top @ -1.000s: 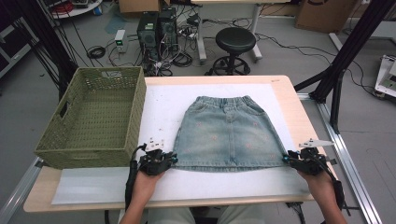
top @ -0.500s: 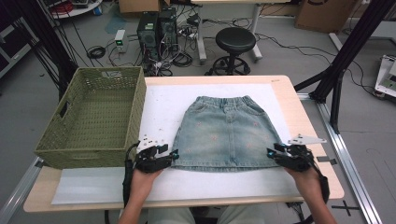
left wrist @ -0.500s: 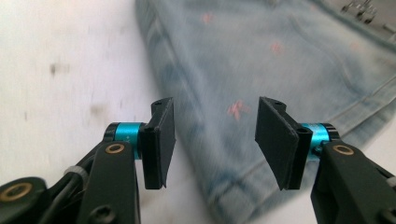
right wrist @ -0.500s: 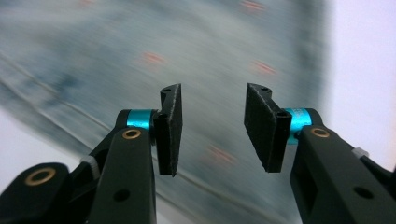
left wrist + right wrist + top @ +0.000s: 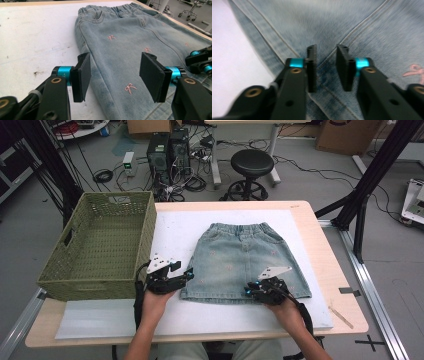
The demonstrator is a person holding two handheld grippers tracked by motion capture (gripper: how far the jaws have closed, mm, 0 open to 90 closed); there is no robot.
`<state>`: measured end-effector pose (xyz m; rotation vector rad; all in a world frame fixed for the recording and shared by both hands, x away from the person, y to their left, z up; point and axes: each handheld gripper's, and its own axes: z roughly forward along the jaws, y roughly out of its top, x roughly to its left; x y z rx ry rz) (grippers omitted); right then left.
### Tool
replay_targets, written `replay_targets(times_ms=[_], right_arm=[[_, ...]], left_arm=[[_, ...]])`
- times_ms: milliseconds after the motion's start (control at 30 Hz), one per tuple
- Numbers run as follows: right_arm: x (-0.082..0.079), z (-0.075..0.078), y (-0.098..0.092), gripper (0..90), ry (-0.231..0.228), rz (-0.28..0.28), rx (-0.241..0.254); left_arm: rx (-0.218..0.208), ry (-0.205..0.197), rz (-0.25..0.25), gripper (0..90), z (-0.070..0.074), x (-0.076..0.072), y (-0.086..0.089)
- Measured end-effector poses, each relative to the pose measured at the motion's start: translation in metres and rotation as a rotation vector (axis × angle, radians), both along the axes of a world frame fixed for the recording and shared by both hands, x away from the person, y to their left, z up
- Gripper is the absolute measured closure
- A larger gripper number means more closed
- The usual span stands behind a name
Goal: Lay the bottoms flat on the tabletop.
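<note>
Denim skirt (image 5: pixel 247 260) spread flat on the white mat (image 5: pixel 175 225) of the table, elastic waistband at the far side and hem toward the person, just to the right of an empty woven basket (image 5: pixel 145 235).

Left gripper (image 5: pixel 188 273) poised at the skirt's near left corner. Jaws wide apart and just opened further, with the side edge and a pink embroidered bow (image 5: pixel 130 88) lying under the gap and neither pad pressing on cloth. Right gripper (image 5: pixel 248 291) low over the hem, right of the middle. Jaws narrow and just closed further. Seen along that gripper (image 5: pixel 325 67), a strip of stitched seam between the pads, apparently not yet pinched.

Judged as soft and limp, yet thicker and heavier than a thin garment. Two layers of denim, stiffened somewhat at hem, side seams and waistband. Neither fragile nor slippery against rubbery pads. Likely to sag and fold on itself if lifted at a single point.

Best taken at two well-separated places along one edge, such as the two hem corners or the side seams, catching both layers together. Likely to gape open if pinched by the top layer alone. Flat lie on the mat calling for a jaw tip worked under the edge, or a small ridge of cloth bunched up first.
</note>
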<state>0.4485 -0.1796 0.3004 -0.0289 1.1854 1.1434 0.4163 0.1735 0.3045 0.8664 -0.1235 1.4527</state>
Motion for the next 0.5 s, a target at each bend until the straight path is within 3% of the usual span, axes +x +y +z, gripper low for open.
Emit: replay_targets(times_ms=[133, 367, 500], right_arm=[[-0.003, -0.003, 0.002, 86.8, -0.01, -0.033, -0.007], [-0.004, -0.014, -0.002, 87.6, 0.027, 0.004, -0.09], [-0.004, -0.013, -0.004, 87.1, 0.046, 0.025, -0.11]], left_arm=[[0.0, 0.006, 0.005, 42.7, 0.0, 0.001, 0.001], [0.013, 0.037, 0.015, 43.5, 0.001, 0.005, -0.002], [0.03, 0.061, 0.04, 44.2, 0.001, 0.011, -0.009]])
